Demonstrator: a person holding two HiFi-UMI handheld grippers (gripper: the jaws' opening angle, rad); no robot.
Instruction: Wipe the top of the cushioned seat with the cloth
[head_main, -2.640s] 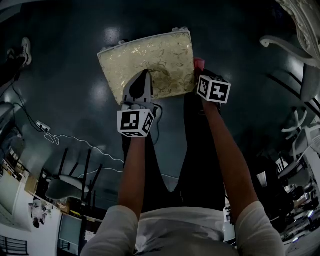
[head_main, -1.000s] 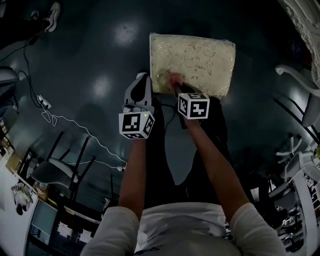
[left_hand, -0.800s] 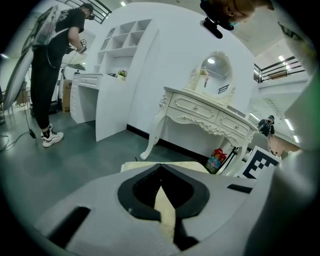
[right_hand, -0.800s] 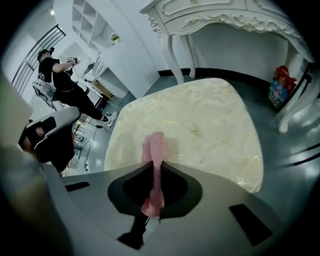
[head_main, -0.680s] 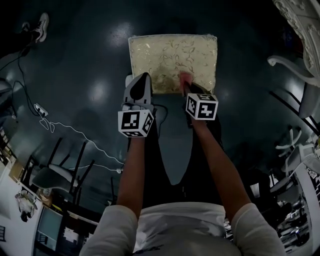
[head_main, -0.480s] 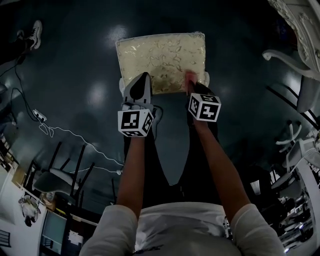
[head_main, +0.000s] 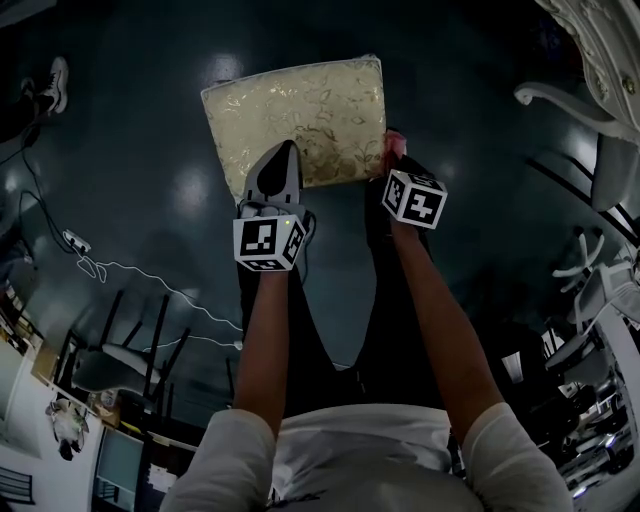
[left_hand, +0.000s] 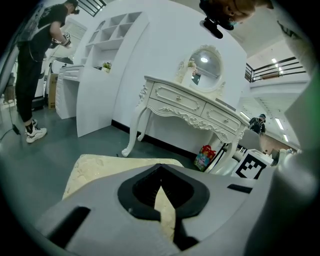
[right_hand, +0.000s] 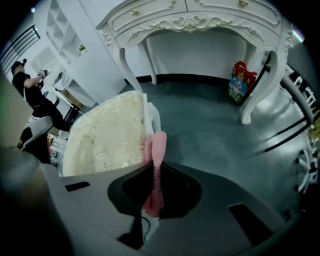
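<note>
The seat (head_main: 300, 115) lies on the dark floor (head_main: 150, 120), just beyond the person's legs. The right claw (right_hand: 156, 167) is clamped on the pink cloth (right_hand: 157, 145), which hangs against the seat's right edge near its near corner, off the top. The left claw (left_hand: 161, 170) is closed with nothing in it, over the seat's near left part; whether it touches I cannot tell. A white dressing table (left_hand: 195, 107) stands farther off.
</note>
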